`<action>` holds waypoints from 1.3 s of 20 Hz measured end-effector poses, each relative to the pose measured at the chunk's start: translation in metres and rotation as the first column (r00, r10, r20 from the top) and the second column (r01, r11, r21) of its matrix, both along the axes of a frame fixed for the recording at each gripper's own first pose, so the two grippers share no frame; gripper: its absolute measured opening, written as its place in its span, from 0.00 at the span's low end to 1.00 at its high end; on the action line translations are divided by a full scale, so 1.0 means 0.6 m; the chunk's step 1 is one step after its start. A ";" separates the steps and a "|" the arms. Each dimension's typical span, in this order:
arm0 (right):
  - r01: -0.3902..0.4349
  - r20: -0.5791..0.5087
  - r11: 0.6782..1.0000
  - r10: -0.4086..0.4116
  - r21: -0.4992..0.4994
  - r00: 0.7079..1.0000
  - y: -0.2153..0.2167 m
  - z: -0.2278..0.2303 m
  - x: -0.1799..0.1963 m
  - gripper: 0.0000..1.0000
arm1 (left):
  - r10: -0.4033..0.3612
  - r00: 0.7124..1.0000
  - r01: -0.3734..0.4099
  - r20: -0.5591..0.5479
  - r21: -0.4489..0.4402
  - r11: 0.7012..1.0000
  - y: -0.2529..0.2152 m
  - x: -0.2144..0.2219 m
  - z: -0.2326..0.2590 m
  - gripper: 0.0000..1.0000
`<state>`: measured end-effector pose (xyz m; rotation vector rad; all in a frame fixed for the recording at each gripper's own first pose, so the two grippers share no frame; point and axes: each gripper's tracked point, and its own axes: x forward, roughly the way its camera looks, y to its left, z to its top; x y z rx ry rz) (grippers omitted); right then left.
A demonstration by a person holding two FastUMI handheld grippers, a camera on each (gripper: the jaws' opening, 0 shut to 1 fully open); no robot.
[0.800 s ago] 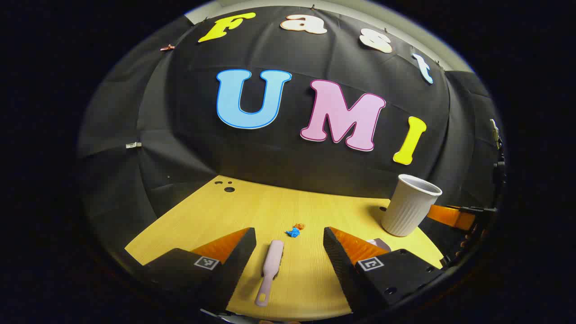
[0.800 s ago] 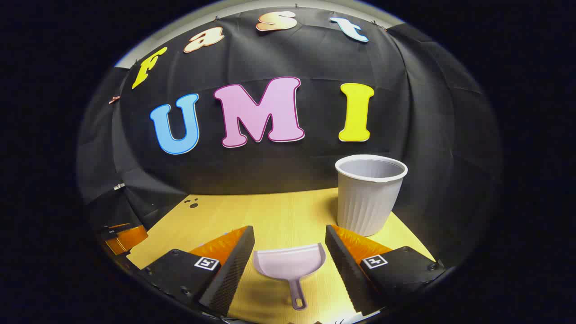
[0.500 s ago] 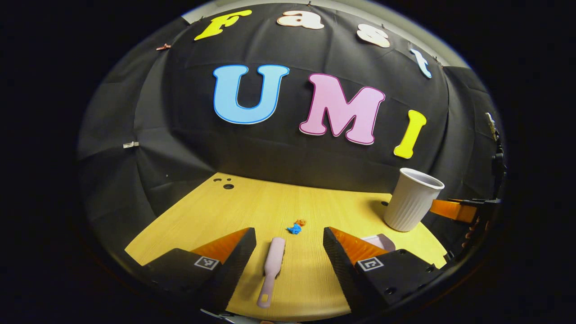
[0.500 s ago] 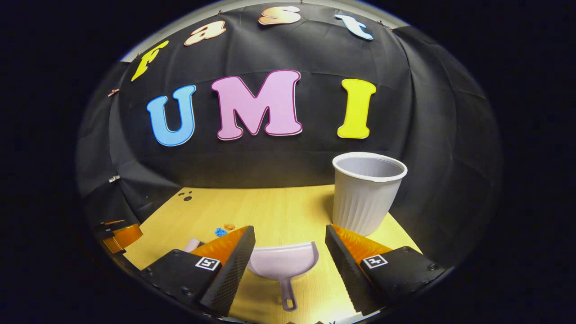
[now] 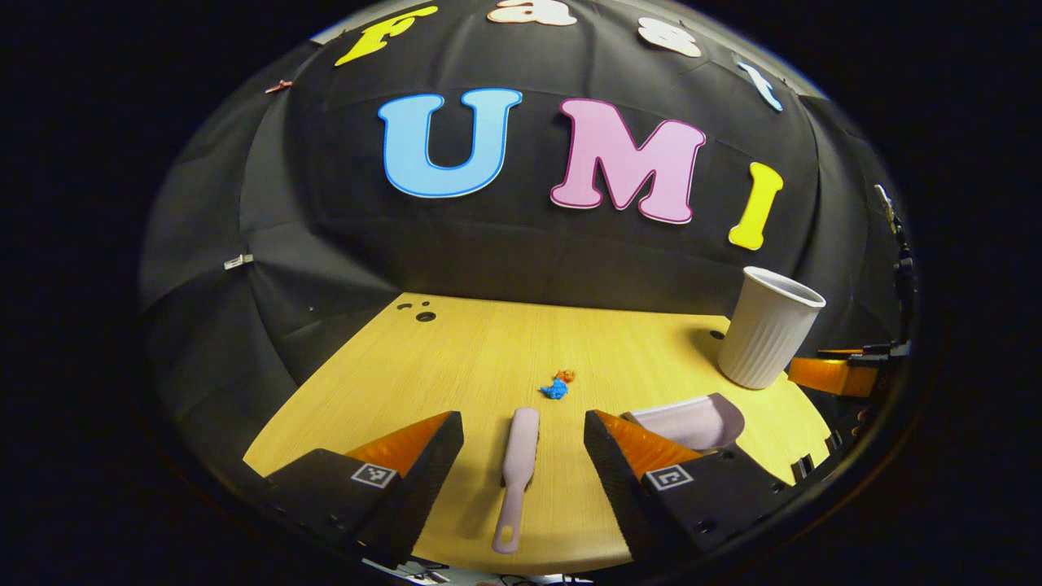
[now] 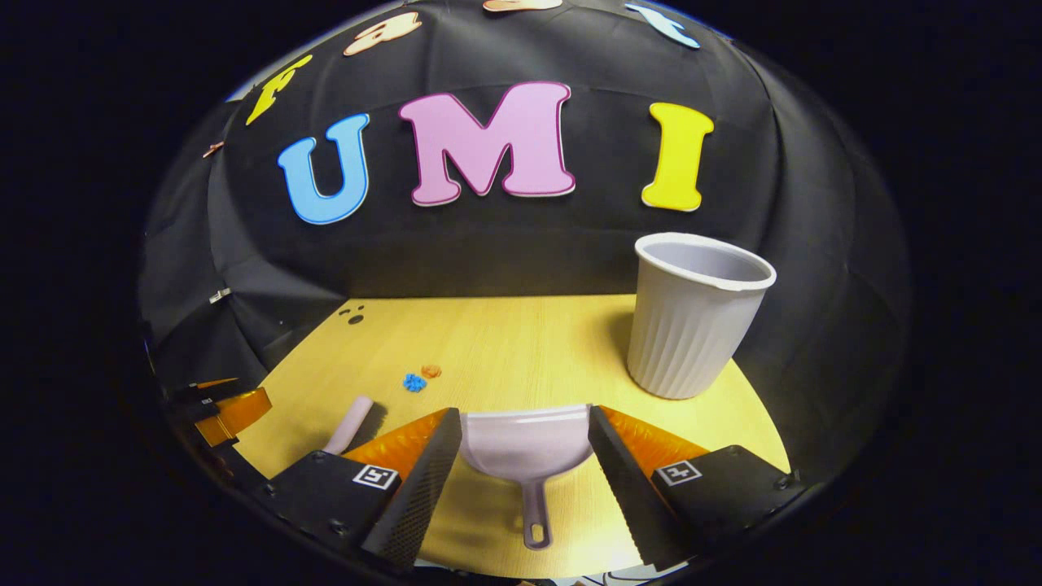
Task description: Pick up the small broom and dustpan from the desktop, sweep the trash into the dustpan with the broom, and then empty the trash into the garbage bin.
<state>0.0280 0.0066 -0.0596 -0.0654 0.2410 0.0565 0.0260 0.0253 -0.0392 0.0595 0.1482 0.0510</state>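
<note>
A small pale pink broom lies flat on the wooden desktop, its handle toward me. My left gripper stands open above it, a finger on each side, not touching. Blue and orange trash bits lie just beyond the broom's head. A pale pink dustpan lies on the desktop with its handle toward me, and my right gripper is open around it. The dustpan also peeks out behind my left gripper's right finger. The broom and trash appear left in the right gripper view.
A white ribbed cup-shaped garbage bin stands upright at the desktop's back right, also seen as the bin in the left gripper view. Small holes mark the far left corner of the desktop. The desktop's front edge is close below both grippers.
Both grippers have tilted down and moved forward over the desktop. The broom and the dustpan now sit deeper between their open fingers, and the trash has come into the right gripper view.
</note>
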 end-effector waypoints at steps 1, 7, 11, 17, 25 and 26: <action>0.008 -0.043 1.000 -0.009 -0.003 0.999 -0.002 -0.019 0.000 0.98 | 0.002 1.000 -0.002 -0.012 -0.013 1.000 0.001 0.002 -0.008 0.95; 0.076 -0.247 0.996 -0.062 0.048 0.967 -0.019 -0.110 0.016 0.99 | 0.064 0.995 -0.065 -0.071 -0.001 0.998 0.041 0.007 -0.038 0.95; 0.080 -0.414 0.996 -0.060 0.032 0.908 -0.027 -0.184 0.020 0.99 | 0.099 0.989 -0.104 -0.112 -0.036 0.994 0.062 0.009 -0.060 0.95; 0.058 -0.539 0.997 -0.072 -0.042 0.840 -0.028 -0.261 0.055 0.99 | 0.145 0.974 -0.154 -0.174 -0.041 0.987 0.092 0.008 -0.088 0.95; 0.091 -0.640 0.993 -0.118 -0.075 0.759 -0.038 -0.343 0.084 0.99 | 0.148 0.953 -0.165 -0.263 -0.045 0.985 0.098 0.007 -0.128 0.95; 0.094 -0.641 0.993 -0.122 -0.077 0.758 -0.036 -0.346 0.085 0.94 | 0.141 0.951 -0.156 -0.277 -0.035 0.987 0.097 0.011 -0.133 0.95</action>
